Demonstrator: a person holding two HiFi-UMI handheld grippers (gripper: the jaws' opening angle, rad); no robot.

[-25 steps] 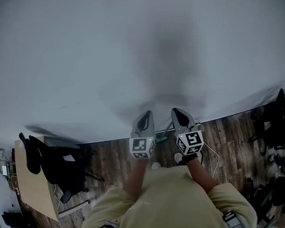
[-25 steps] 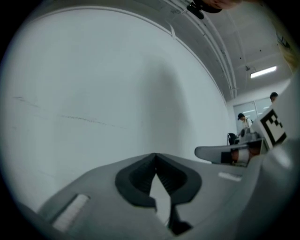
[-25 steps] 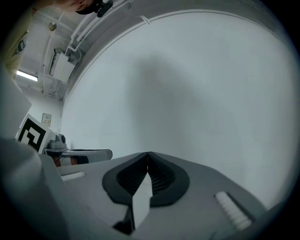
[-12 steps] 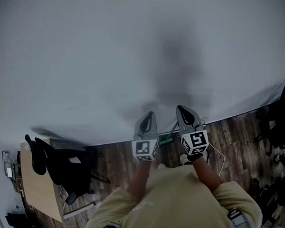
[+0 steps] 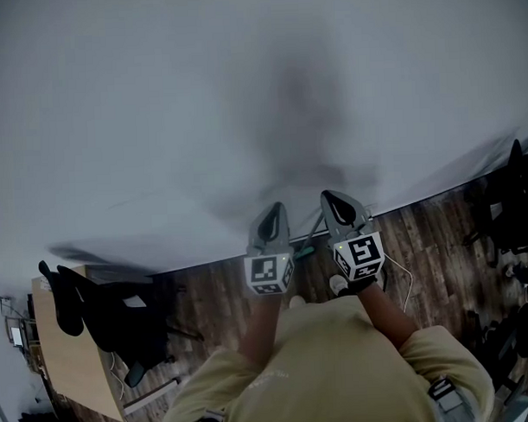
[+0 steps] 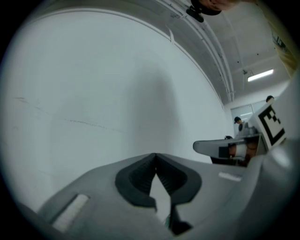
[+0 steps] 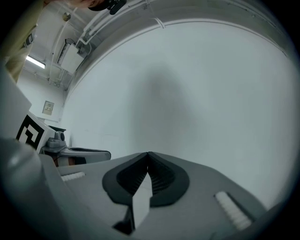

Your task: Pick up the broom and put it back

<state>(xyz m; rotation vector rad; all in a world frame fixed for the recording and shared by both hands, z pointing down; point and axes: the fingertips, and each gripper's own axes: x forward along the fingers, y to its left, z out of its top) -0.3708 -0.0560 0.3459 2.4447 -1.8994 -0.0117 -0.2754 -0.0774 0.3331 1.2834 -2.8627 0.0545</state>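
Both grippers are held side by side at waist height and point level at a white wall (image 5: 243,103). My left gripper (image 5: 271,214) is shut, its black pads (image 6: 140,176) meeting at the tips with nothing between them. My right gripper (image 5: 334,200) is shut and empty too, its pads (image 7: 159,178) closed. On the wooden floor (image 5: 429,243) by the foot of the wall, between the two grippers, lies a thin stick with a green part (image 5: 303,249), probably the broom; most of it is hidden. Neither gripper touches it.
A black office chair (image 5: 121,323) and a wooden desk (image 5: 70,360) stand at the left. More dark chairs (image 5: 506,223) are at the right. A white cable (image 5: 405,287) runs over the floor near my right arm.
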